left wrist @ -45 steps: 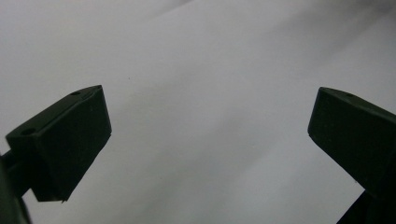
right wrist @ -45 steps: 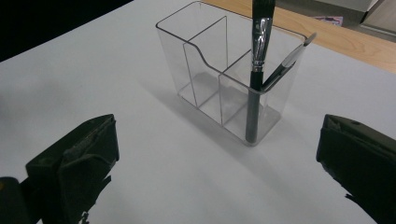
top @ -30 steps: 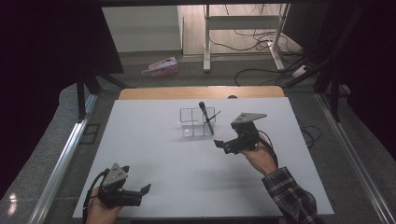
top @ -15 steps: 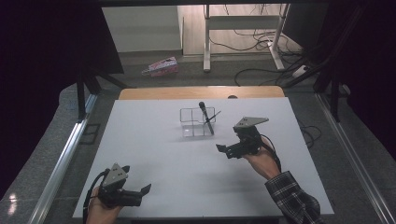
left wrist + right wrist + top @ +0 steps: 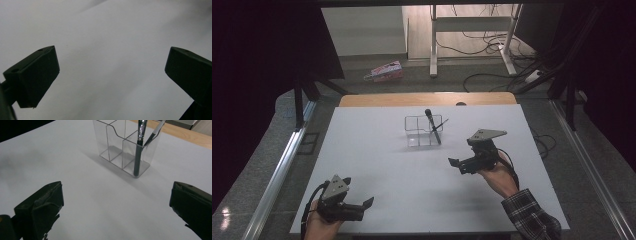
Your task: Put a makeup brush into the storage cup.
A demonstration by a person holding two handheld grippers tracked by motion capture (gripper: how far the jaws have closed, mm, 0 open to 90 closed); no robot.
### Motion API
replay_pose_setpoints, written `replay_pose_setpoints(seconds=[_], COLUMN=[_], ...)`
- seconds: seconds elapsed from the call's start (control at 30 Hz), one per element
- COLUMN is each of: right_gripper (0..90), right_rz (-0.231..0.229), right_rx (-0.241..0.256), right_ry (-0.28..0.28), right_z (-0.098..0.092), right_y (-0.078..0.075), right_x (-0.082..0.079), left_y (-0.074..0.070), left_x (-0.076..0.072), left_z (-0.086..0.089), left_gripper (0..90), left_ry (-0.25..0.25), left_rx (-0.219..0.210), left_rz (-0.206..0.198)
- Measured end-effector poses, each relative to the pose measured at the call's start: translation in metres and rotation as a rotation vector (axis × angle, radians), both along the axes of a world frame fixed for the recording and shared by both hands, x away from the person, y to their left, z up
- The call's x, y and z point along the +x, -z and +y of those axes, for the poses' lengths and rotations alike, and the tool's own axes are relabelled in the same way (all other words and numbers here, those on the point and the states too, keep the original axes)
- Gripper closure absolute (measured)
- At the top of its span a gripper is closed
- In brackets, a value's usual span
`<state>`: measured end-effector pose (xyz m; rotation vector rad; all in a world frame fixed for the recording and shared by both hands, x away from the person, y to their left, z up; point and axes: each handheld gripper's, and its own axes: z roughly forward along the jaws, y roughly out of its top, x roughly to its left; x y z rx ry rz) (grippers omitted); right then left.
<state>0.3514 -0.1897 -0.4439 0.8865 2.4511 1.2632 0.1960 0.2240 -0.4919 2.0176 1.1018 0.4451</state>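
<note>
A clear acrylic organizer point(image 5: 421, 132) point(image 5: 119, 143) with several compartments stands on the white table point(image 5: 372, 150), right of centre and toward the far side. Its right-hand compartment holds a dark brush point(image 5: 432, 126) point(image 5: 138, 150) and a thin pen point(image 5: 442, 123) point(image 5: 155, 132), both leaning. My right gripper point(image 5: 457, 165) point(image 5: 116, 207) hovers near and to the right of the organizer, pointing at it, open and empty. My left gripper point(image 5: 365, 207) point(image 5: 112, 75) rests at the table's near left corner, open, with bare white surface between its jaws.
A wooden strip point(image 5: 427, 99) runs along the table's far edge. On the floor beyond lie a pink package point(image 5: 384, 72), cables point(image 5: 492, 47) and a desk frame's legs point(image 5: 432, 37). Metal rails point(image 5: 277, 170) flank the table.
My right gripper has drawn back from the organizer, toward the near right. The left gripper has stayed put.
</note>
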Motion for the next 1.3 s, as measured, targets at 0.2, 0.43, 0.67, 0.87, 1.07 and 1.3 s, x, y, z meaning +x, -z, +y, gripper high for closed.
replay_pose_setpoints(seconds=[0.2, 0.43, 0.67, 0.87, 1.07, 1.3], right_gripper=[0.0, 0.0, 0.0, 0.0, 0.0, 0.0], right_rz=[0.000, -0.006, -0.003, 0.000, 0.002, -0.002], right_rx=[-0.011, -0.019, -0.023, -0.021, -0.028, -0.028], right_ry=[0.003, 0.013, 0.013, 0.014, 0.016, 0.014], right_z=[-0.003, -0.010, -0.014, -0.018, -0.021, -0.024], right_y=[0.002, 0.004, 0.006, 0.007, 0.008, 0.008], right_x=[-0.005, -0.009, -0.016, -0.021, -0.027, -0.031], left_y=[0.000, 0.000, 0.000, 0.001, 0.001, 0.001], left_x=[0.000, 0.000, 0.000, 0.001, 0.001, 0.001], left_z=[0.000, 0.000, 0.000, 0.000, 0.000, 0.000], left_gripper=[0.1, 0.2, 0.2, 0.2, 0.2, 0.1], left_ry=[-0.001, -0.002, -0.002, 0.000, 0.002, 0.003], left_rx=[0.000, 0.001, 0.001, 0.001, -0.002, -0.002], left_rz=[0.000, 0.000, 0.003, 0.008, 0.011, 0.012])
